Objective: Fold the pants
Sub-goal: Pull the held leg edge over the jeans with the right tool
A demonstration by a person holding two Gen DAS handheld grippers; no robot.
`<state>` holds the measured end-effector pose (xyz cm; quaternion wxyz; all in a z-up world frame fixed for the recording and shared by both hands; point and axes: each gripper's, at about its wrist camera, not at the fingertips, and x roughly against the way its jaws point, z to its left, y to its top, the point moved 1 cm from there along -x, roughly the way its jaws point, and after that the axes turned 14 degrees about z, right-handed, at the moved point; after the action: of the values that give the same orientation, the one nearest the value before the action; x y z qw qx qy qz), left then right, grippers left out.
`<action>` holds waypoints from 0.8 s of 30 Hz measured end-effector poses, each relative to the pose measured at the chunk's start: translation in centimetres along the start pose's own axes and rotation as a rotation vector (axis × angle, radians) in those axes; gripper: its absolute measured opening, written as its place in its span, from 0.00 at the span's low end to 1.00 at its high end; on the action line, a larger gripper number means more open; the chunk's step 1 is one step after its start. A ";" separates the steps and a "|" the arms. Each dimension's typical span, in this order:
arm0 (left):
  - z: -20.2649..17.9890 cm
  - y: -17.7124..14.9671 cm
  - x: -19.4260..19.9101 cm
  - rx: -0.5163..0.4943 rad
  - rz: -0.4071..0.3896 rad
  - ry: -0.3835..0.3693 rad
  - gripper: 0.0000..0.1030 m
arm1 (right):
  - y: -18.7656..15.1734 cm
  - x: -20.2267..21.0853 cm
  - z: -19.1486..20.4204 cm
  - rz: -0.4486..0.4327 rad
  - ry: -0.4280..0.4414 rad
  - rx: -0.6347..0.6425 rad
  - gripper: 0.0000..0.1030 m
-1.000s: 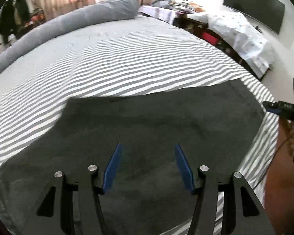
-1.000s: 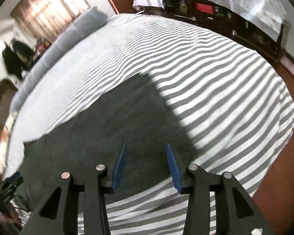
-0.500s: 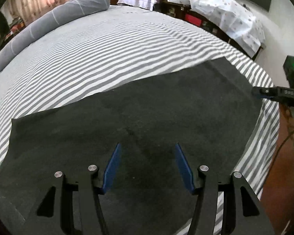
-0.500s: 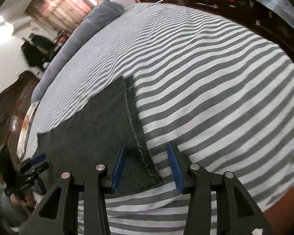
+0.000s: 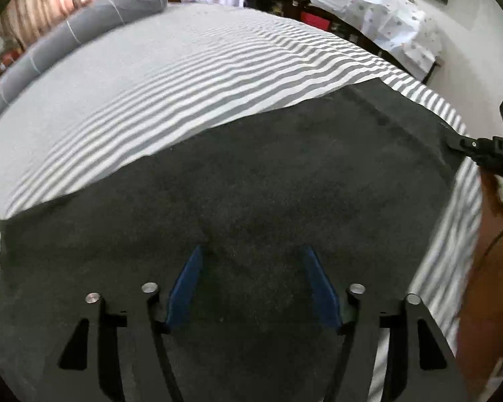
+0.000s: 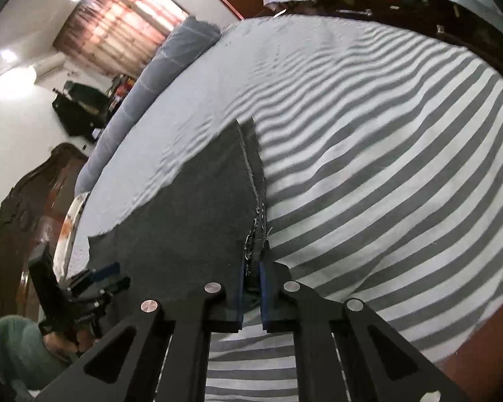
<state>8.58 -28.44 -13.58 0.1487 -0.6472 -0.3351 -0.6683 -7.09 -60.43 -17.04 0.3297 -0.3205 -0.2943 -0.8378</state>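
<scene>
only "da" reads, white letters cut off on the right tongs body.

We see our left gripper and right gripper as black frames with blue pads and silver screws.

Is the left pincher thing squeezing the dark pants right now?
No, the left gripper is wide open, its blue fingers spread apart above the dark pants on the striped bed sheet.
</scene>
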 end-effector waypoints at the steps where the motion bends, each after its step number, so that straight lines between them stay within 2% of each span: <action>1: 0.6 -0.3 0.6 0.025 0.014 -0.037 0.64 | -0.1 0.5 0.7 -0.012 0.005 -0.002 0.06; 5: 3.6 -2.5 3.8 0.120 0.014 -0.129 0.66 | -0.4 1.7 4.8 -0.037 0.029 0.038 0.06; 10: 9.2 -8.1 7.5 0.264 -0.002 -0.193 0.66 | -0.3 1.0 11.1 -0.007 0.061 0.127 0.06; 15: 14.3 -13.7 10.1 0.374 -0.020 -0.171 0.66 | -1.0 -3.0 18.2 0.077 0.072 0.235 0.06; 19: 17.9 -17.8 11.8 0.465 -0.052 -0.184 0.66 | -2.6 -6.7 23.6 0.146 0.089 0.312 0.06; 24: 20.5 -21.0 12.1 0.534 -0.069 -0.198 0.66 | -5.4 -12.6 29.8 0.265 0.078 0.419 0.06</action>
<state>9.56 2.84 -8.52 0.2577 -0.6356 -0.5339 -0.4945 6.34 -31.53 -9.21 0.5069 -0.2482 -0.4040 -0.7199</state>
